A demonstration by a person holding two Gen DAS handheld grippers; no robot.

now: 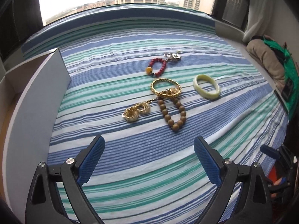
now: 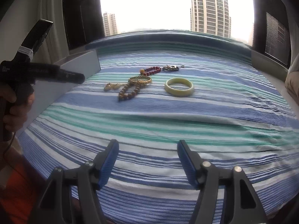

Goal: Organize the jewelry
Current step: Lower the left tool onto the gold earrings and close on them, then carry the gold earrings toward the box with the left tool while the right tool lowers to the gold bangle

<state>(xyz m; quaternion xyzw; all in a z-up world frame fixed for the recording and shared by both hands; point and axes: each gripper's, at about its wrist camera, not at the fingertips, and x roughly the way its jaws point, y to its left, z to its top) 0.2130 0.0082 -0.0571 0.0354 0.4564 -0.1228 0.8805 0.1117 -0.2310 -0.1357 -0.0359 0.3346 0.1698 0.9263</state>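
Note:
Jewelry lies in a loose group on the striped cloth. A gold bangle [image 1: 165, 89] [image 2: 140, 80] overlaps a brown bead bracelet [image 1: 172, 114] [image 2: 129, 92]. Gold earrings on a chain [image 1: 135, 112] [image 2: 112, 86] lie to its left. A red bead bracelet [image 1: 156, 67] [image 2: 151, 70] and a silver pendant [image 1: 172, 57] [image 2: 172, 67] lie farther back. A pale green jade bangle [image 1: 206, 88] [image 2: 179, 86] lies to the right. My left gripper [image 1: 148, 149] is open and empty, short of the group. My right gripper [image 2: 147, 153] is open and empty, well short of the jade bangle.
A grey open box [image 1: 37, 85] [image 2: 78, 69] stands at the left edge of the cloth. The left tool's handle and the hand on it [image 2: 28, 74] show at the left. A window ledge runs behind. A beige bundle [image 1: 265, 59] lies at the right.

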